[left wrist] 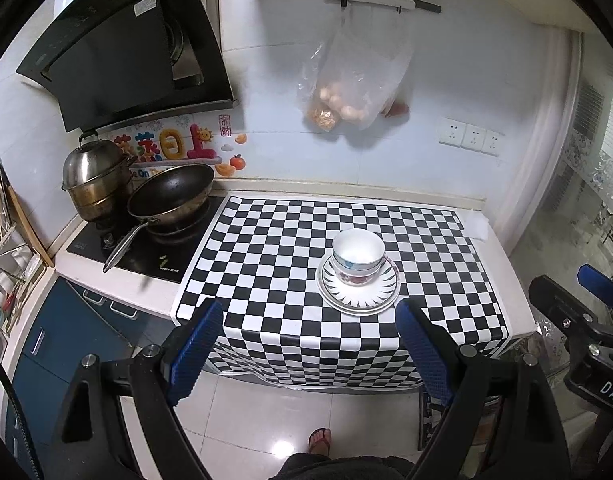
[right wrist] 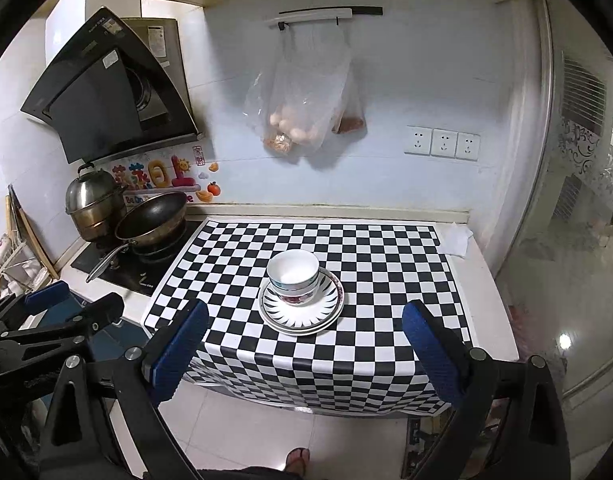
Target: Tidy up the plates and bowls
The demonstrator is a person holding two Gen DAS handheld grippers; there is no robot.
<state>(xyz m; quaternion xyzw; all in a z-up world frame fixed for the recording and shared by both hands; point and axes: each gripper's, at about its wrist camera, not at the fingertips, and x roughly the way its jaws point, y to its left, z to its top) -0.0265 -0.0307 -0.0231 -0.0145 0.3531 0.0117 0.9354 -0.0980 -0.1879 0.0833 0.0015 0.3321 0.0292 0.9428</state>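
With both the left gripper [left wrist: 310, 344] and the right gripper [right wrist: 306, 344] wide and empty, the bowls [right wrist: 293, 276], seemingly nested on the plates [right wrist: 301, 307] mid-cloth, could topple if bumped off-centre.

Wok [left wrist: 170, 196] beside steamer pot [left wrist: 94, 180]; bagged eggs [left wrist: 342, 104] hanging on wall.

Home kitchen: black range hood [left wrist: 122, 52] over a hob carrying wok [left wrist: 170, 196] and steel steamer pot [left wrist: 94, 178], tiled wall, wall sockets [left wrist: 470, 137], checkered bench [left wrist: 290, 248].
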